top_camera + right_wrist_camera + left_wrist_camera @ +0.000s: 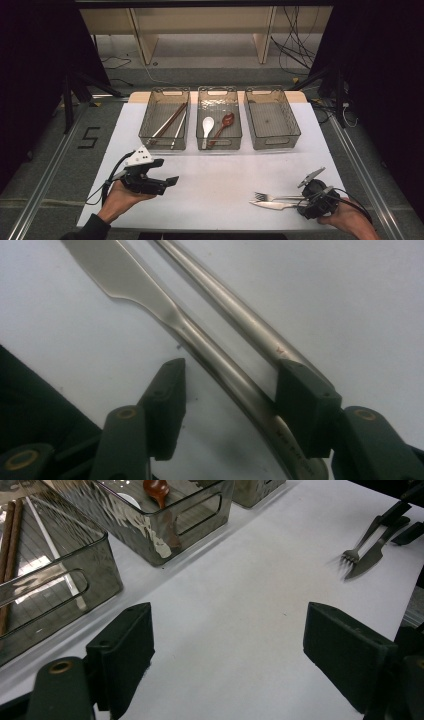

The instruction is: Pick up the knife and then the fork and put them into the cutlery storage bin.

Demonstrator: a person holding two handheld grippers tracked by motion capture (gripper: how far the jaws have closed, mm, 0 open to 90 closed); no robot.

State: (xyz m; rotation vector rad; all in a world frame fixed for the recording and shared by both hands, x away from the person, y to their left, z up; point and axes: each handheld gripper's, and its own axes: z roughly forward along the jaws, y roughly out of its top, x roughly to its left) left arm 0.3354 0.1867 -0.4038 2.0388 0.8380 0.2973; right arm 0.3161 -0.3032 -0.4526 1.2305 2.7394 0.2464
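A steel knife [272,204] and a fork [272,197] lie side by side on the white table [220,175] at the front right, tips pointing left. My right gripper [306,198] is down at their handles. In the right gripper view its jaws straddle the knife handle [210,360]. The right jaw sits between that handle and the fork handle [225,300], while the left jaw stands clear of the knife, so the right gripper [232,372] is open. My left gripper [170,184] hovers at the front left, open and empty [229,617].
Three grey see-through bins stand in a row at the back. The left bin [145,127] holds chopsticks [170,122]. The middle bin [220,145] holds a white spoon [207,125] and a reddish-brown spoon [226,121]. The right bin [272,120] is bare.
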